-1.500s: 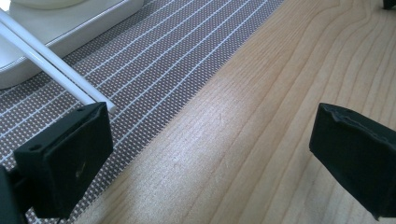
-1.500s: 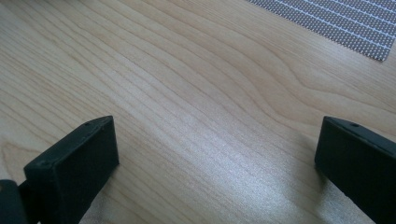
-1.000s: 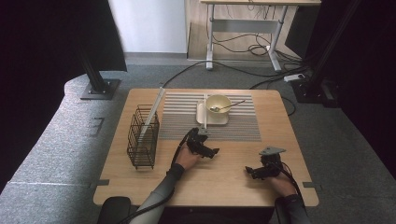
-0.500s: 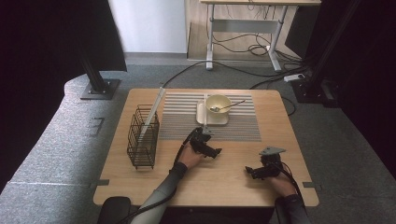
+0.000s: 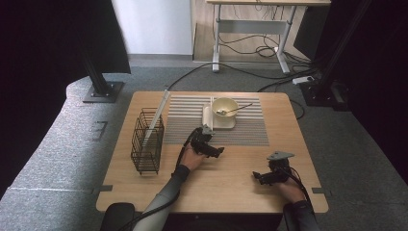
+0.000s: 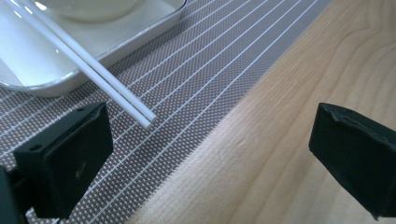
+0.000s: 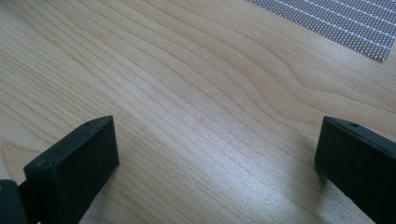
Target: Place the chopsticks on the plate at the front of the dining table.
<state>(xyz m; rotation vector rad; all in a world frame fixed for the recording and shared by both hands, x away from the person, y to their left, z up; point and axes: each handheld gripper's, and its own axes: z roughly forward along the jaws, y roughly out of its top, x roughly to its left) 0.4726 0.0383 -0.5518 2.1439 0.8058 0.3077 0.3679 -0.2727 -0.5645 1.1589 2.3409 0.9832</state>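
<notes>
Bright tabletop, dark surroundings, perhaps soft-focus.

glossy white chopsticks, woven striped mat, smooth wooden table

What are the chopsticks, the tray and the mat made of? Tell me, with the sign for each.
Chopsticks: probably plastic, plain white, smooth and evenly round. Tray: glossy white, likely ceramic or melamine; its rim catches light. Mat: woven fabric or vinyl, brown with white stripes; the mesh weave shows.

The bowl sits on a tray on the mat, right of the basket.
</notes>
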